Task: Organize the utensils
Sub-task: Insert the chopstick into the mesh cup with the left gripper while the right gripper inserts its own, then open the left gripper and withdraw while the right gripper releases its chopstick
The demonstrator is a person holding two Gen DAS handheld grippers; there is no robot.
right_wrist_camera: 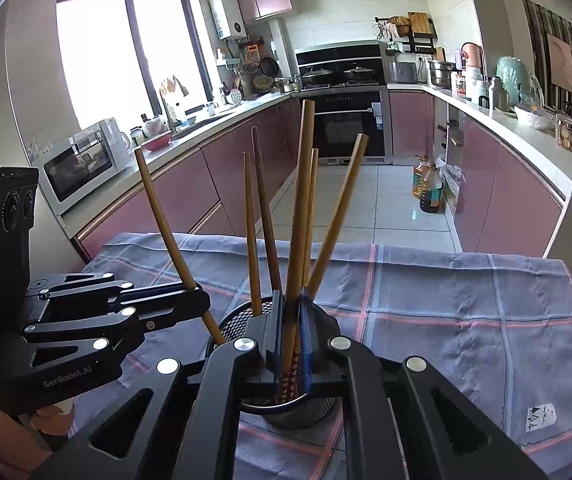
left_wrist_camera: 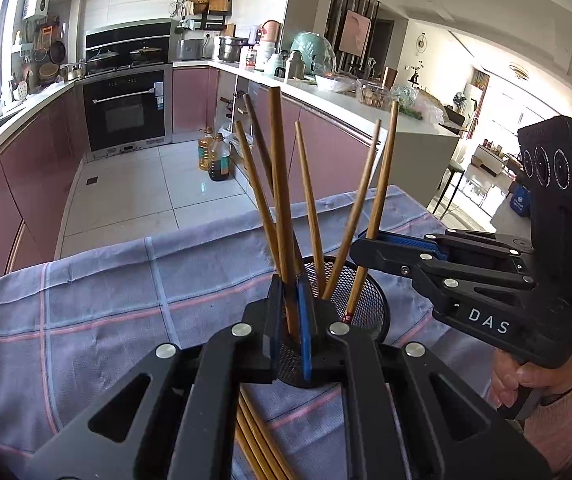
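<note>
Left wrist view: the left gripper (left_wrist_camera: 291, 304) is closed on one chopstick (left_wrist_camera: 282, 200), and the lower end of this chopstick is already inside the black mesh holder (left_wrist_camera: 370, 300). The holder stands on the checked cloth (left_wrist_camera: 106, 300) that covers the surface. To do this step well, I think the stick should go straight down until it meets the bottom, and only then the pads should let go; a sideways pull may tip the light holder. More chopsticks (left_wrist_camera: 254, 440) lie on the cloth at 6 o'clock. The right gripper (left_wrist_camera: 360, 242) comes in from 3 o'clock, pinched on another stick (left_wrist_camera: 378, 200).

Right wrist view: the right gripper (right_wrist_camera: 292, 312) is closed on a patterned-end chopstick (right_wrist_camera: 300, 220), above the holder (right_wrist_camera: 234, 324). The left gripper (right_wrist_camera: 202, 300) at 9 o'clock clamps a leaning stick (right_wrist_camera: 162, 216).
</note>
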